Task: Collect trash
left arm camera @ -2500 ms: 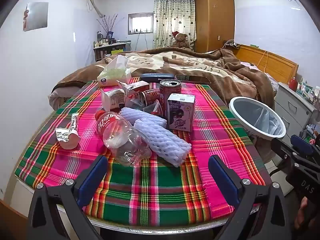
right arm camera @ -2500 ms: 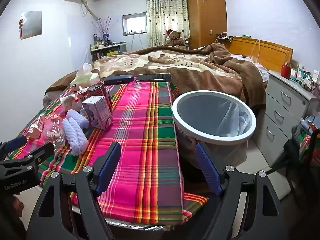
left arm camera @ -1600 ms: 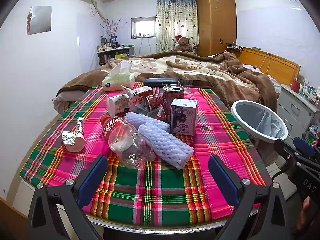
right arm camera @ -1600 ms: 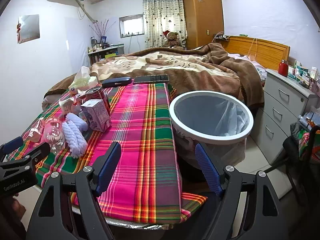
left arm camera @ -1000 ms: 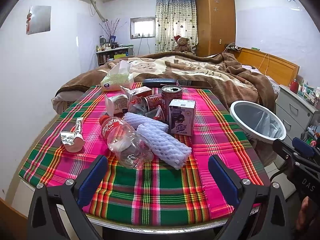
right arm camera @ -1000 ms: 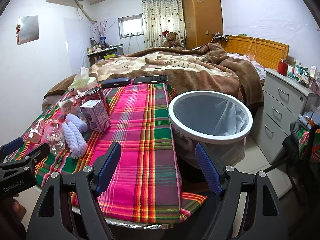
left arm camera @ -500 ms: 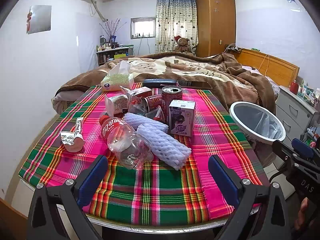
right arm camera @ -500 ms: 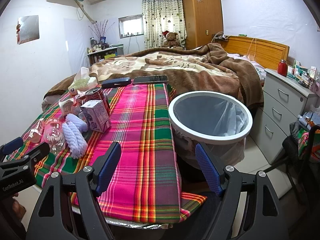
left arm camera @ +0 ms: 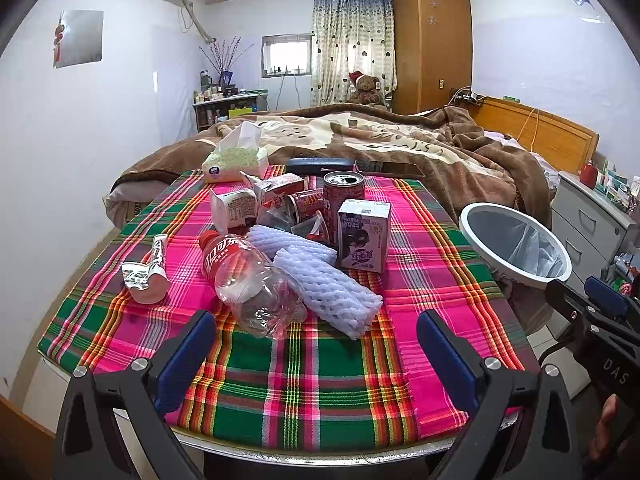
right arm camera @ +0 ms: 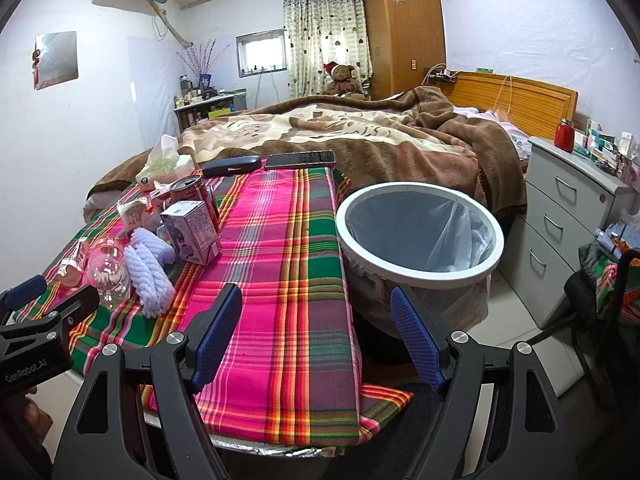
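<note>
On the plaid-covered table (left arm camera: 320, 380), from left to right: a crumpled silver wrapper (left arm camera: 145, 276) well out toward the left edge, apart from the main heap. Next, a clear plastic bottle (left arm camera: 248, 280) with a red label, lying on its side, base toward the camera. Just beside it, touching, two white foam net sleeves (left arm camera: 324, 284), one behind the other. Behind those, a white carton (left arm camera: 233, 209), a red-and-white carton (left arm camera: 278, 188), a tipped red can (left arm camera: 308, 205) and an upright red can (left arm camera: 343, 196) with its top open. Right of the heap, standing upright, a purple drink box (left arm camera: 363, 241), touching the foam sleeves at its lower left. Farther back, at the table's far edge: a tissue pack (left arm camera: 236, 158), a dark case (left arm camera: 320, 166) and a phone (left arm camera: 388, 168), against the brown blanket of the bed (left arm camera: 440, 144).

Off the table's right edge, near it: a white-rimmed trash bin (right arm camera: 418, 272) with a plastic liner, seen empty from the right wrist view. Beyond it, a grey chest of drawers (right arm camera: 568, 220).

Near the front edge of the table, left gripper (left arm camera: 316, 344) with jaws wide apart, holding nothing, aimed at the bottle and foam sleeves. Right gripper (right arm camera: 316, 332) likewise with jaws wide apart and empty, straddling the table's right edge and the bin.
</note>
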### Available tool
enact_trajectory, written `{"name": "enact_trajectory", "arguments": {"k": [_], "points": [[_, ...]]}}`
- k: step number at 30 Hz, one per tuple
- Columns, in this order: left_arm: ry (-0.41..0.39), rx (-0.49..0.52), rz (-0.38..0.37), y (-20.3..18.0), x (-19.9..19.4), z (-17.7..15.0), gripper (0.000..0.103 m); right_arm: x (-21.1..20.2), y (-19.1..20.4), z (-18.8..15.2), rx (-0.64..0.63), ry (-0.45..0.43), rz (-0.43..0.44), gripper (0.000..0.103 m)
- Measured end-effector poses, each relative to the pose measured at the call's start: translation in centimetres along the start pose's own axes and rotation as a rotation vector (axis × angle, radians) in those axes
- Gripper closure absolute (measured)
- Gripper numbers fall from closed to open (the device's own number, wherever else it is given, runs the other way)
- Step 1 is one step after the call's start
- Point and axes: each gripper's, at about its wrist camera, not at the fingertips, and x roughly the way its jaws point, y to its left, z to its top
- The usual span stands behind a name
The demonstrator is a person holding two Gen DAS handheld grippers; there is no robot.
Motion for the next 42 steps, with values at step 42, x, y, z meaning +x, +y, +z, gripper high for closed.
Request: {"name": "enact_trajectory", "arguments": {"k": [42], "points": [[0.132, -0.190, -0.029, 9.1, 5.1, 0.8, 0.001, 7.1, 4.0, 2.9, -0.039, 0.064, 0.281, 0.025]]}}
